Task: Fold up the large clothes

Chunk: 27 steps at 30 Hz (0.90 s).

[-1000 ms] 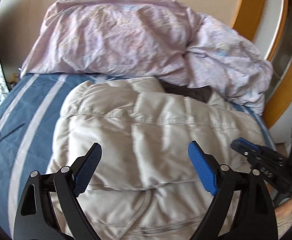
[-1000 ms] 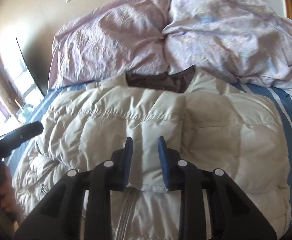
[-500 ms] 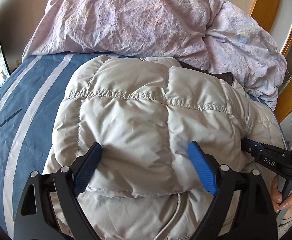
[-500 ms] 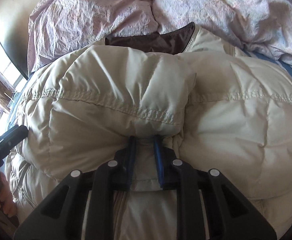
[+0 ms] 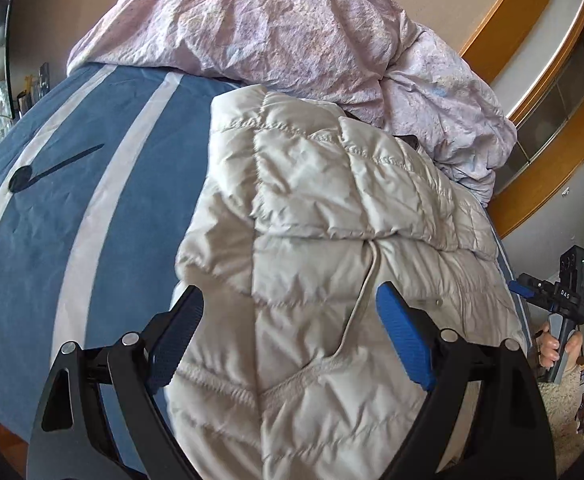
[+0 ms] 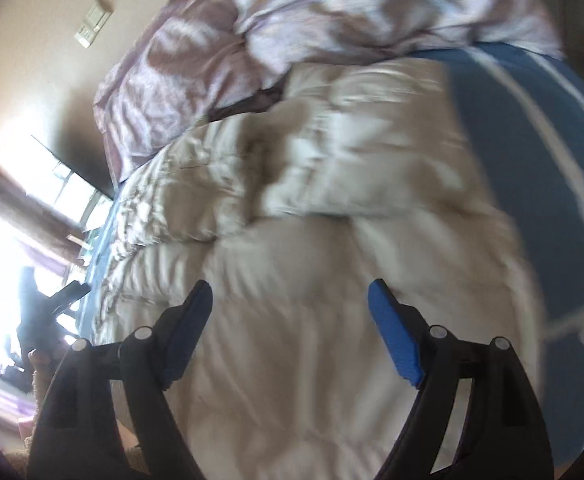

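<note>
With the right gripper [image 6: 290,320] opening its jaws over nothing and the left gripper [image 5: 290,334] spread and empty, the one puffy jacket [image 5: 331,240], lying folded on the one striped bed [image 5: 104,200] by one rumpled duvet [image 5: 292,28], risked springing open, unpinned.

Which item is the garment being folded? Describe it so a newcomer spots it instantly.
On the blue bed cover with pale stripes, below the crumpled lilac duvet, lies the puffer jacket. It alone is cream, quilted and shiny.
</note>
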Available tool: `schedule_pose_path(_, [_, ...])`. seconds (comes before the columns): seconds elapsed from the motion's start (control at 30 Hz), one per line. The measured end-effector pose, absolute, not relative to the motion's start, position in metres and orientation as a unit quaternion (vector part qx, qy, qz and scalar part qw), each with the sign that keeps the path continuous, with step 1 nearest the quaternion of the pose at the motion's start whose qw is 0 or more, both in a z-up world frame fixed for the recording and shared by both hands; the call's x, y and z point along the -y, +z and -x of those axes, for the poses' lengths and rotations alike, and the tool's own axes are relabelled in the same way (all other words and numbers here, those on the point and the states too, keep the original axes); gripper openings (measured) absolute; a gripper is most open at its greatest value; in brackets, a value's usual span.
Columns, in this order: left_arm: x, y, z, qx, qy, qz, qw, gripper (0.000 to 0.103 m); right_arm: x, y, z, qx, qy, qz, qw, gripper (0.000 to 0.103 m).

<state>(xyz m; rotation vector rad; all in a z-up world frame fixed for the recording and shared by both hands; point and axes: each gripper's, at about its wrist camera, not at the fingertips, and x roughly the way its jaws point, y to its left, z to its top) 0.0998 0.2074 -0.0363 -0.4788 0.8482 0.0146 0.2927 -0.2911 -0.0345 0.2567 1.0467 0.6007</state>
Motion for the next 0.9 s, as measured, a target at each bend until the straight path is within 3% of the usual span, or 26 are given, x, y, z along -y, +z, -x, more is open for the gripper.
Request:
schedule_pose_path(0.27, [-0.227,-0.066,-0.026,-0.438,0.007,0.249,0.864,0.089,0.417,-0.071,-0.234,-0.501,0.204,-0.213,0.814,0.080])
schedule_pose_path(0.33, [-0.226,-0.072,-0.015,-0.437,0.001,0.260,0.861,0.089,0.429,-0.084,-0.226,-0.507,0.224,-0.241,0.797,0.076])
schedule_pose_path(0.67, [-0.225,-0.093,0.001,-0.434,-0.033,0.327,0.839,0.088,0.434,-0.114,-0.219,-0.538,0.264,-0.289,0.747,0.069])
schedule_pose_path(0.9, [-0.208,-0.094,0.004,-0.441,-0.053,0.329,0.833,0.079,0.434,-0.118,-0.214,-0.550,0.243,-0.272,0.751,0.060])
